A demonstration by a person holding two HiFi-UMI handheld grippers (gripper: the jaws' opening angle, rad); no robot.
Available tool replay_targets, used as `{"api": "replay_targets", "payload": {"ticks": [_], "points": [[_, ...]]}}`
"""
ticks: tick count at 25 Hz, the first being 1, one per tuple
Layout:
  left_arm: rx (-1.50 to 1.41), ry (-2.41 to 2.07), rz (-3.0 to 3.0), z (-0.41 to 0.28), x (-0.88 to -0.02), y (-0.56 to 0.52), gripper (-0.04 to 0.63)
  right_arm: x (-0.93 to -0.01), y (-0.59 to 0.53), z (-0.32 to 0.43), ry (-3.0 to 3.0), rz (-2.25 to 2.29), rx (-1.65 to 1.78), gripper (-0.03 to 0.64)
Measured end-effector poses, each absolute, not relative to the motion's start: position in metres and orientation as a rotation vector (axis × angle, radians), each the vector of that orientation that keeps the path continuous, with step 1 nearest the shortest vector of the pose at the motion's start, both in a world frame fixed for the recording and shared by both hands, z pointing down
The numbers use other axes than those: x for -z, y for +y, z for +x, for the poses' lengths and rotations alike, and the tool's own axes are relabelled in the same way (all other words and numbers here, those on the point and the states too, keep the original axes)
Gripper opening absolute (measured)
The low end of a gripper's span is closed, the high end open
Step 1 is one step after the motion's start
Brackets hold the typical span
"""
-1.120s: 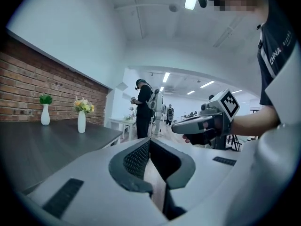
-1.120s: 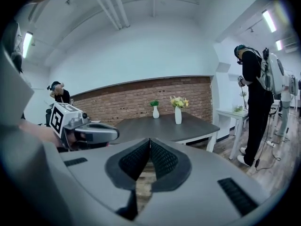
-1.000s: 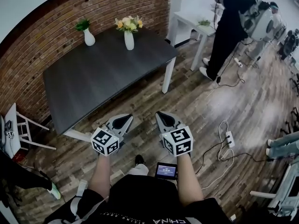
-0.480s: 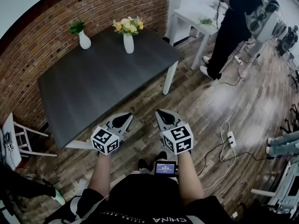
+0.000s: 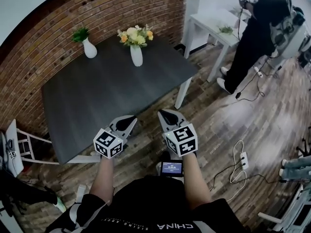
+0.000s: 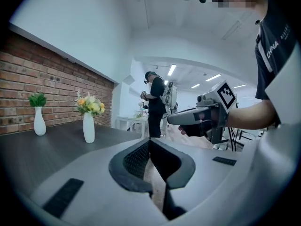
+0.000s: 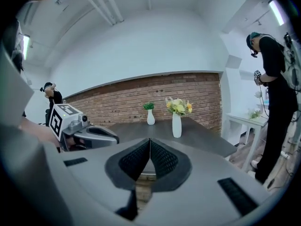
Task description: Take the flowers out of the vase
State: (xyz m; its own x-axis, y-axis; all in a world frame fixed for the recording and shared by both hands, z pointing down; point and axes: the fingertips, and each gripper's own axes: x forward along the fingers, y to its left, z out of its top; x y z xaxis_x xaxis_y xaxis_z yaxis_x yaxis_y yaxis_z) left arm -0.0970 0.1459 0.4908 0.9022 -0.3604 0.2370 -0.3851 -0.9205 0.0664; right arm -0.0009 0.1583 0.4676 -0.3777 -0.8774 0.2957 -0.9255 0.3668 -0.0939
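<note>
Head view, left gripper [image 5: 132, 119] and right gripper [image 5: 162, 112], fingers fully closed, holding nothing, well apart from vase [image 5: 136, 55]

Dark table [image 5: 97, 101] against brick wall [image 5: 121, 8], white side table [image 5: 210, 21], standing person in black [image 5: 257, 35], power strip [image 5: 244, 159] on wooden floor [image 5: 218, 125]

The person wears a black short-sleeved top [image 5: 155, 205] with white lettering across the chest. The left gripper [image 5: 129, 120] and the right gripper [image 5: 164, 114] are alike: a smooth pale-grey shell narrowing to a dark pointed nose. The fingers [image 7: 162, 159] are black, with a fine ribbed texture. At the back of each shell is a white cube [image 5: 108, 143] printed with black square markers. Dark rectangular insets [image 7: 236, 189] mark the shell's shoulders.
</note>
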Motion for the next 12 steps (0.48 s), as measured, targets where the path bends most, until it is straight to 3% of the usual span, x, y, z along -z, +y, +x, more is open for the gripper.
{"api": "replay_targets", "payload": {"ticks": [12], "points": [[-0.36, -0.731, 2.896, -0.04, -0.488, 0.057, 0.005, -0.466, 0.06, 0.057, -2.509, 1.481, -0.371, 0.006]]}}
